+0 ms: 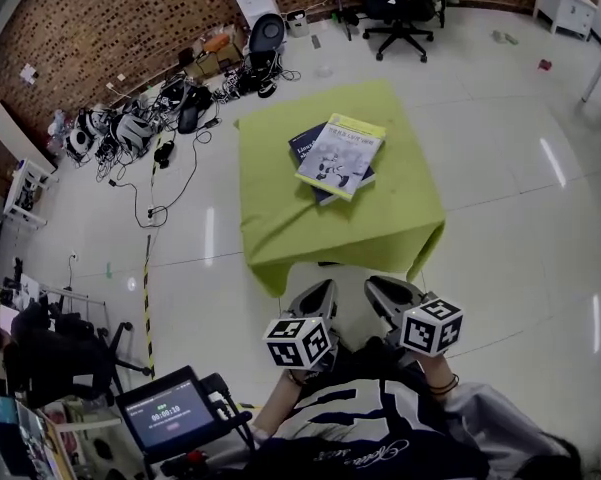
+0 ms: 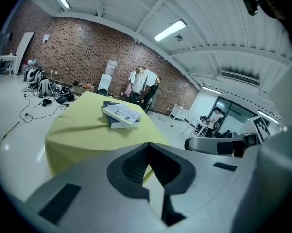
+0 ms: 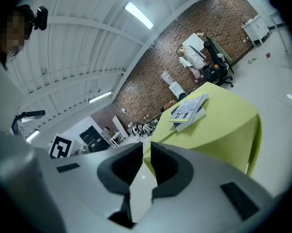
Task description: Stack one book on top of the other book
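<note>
Left gripper view shows the left gripper [image 2: 148, 145] with its jaws pressed together on nothing. The right gripper [image 3: 146, 147] stands narrow, a thin slit between its jaws, also empty. Both hang near the person's body, well apart from the green-draped table [image 1: 385, 223]. There the pale book [image 1: 342, 155] lies on the dark book [image 1: 304, 144], skewed so that the lower one's corners show. The stacking looks done, so the sound course is probably to keep both claws back and leave the skewed but settled pile untouched.
</note>
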The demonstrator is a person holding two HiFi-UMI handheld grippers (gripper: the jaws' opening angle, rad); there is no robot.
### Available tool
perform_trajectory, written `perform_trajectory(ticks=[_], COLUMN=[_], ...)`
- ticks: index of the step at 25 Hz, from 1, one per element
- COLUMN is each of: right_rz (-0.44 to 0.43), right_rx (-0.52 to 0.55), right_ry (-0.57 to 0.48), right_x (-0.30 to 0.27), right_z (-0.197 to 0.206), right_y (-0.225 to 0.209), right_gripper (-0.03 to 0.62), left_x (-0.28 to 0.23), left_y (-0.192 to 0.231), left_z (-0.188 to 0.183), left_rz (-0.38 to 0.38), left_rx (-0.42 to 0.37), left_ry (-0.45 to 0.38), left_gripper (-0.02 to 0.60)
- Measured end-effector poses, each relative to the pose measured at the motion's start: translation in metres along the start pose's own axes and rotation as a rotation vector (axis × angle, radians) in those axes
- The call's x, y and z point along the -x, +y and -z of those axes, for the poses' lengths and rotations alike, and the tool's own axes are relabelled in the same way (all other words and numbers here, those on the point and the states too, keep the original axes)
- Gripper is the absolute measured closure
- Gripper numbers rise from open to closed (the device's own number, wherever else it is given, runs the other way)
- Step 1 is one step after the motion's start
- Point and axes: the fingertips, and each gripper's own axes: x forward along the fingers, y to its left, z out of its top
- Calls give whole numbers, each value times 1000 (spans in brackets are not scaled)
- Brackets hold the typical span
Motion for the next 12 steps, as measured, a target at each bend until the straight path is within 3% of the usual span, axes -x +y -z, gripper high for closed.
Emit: perform_trajectory(ticks=[7, 12], right_rz=[2, 34], right_rx=[34, 57], right_ry=[-16, -34], right_x=[12, 14], right_z=[4, 30], right_y=[24, 50], right_gripper=[559, 583], left_x=[17, 48], left_y=[-17, -8], left_z=[-1, 17], left_rz=[25, 47], left_rx=[-18, -15], left_ry=[-28, -38], left_gripper=[577, 577])
